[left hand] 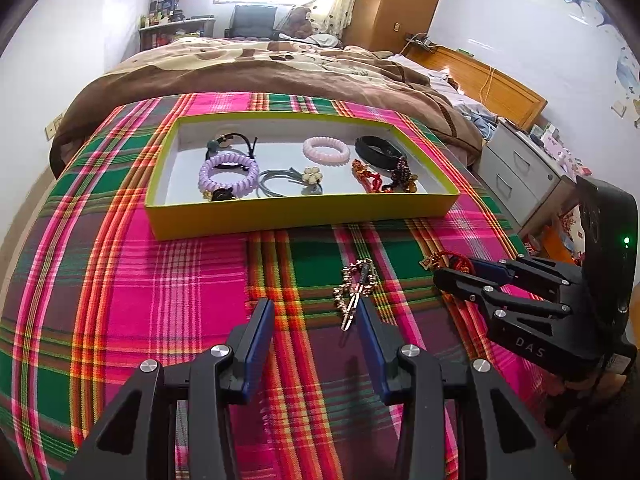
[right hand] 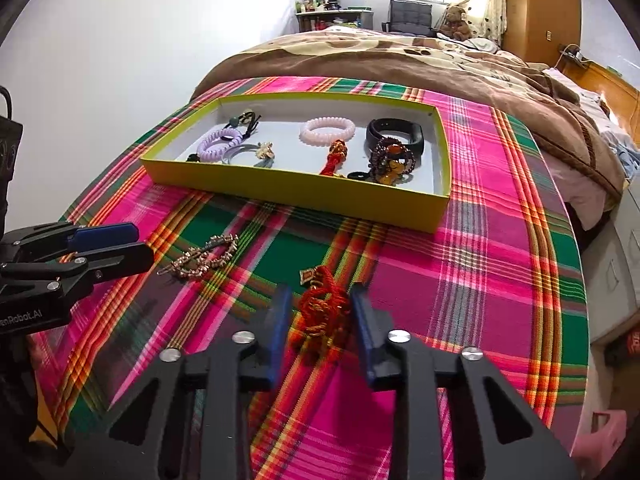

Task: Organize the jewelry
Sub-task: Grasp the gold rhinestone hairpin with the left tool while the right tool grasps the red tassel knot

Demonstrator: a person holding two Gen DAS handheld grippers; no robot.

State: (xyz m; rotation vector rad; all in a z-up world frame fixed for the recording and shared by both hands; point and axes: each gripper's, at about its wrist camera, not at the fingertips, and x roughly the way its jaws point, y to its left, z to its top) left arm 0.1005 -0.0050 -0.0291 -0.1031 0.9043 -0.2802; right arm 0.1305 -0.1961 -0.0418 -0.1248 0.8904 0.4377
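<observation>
Only the right wrist view shows the red knotted charm [right hand: 320, 312] lying whole on the plaid cloth [right hand: 480, 280] between the spread fingers of the right gripper [right hand: 320, 308], which grips nothing; from the left wrist view it is mostly hidden behind that gripper. The left gripper [left hand: 316, 316] is also released, its right finger just beside the beaded gold hair clip [left hand: 356, 288], near the yellow tray [left hand: 304, 212] of bracelets and hair ties
</observation>
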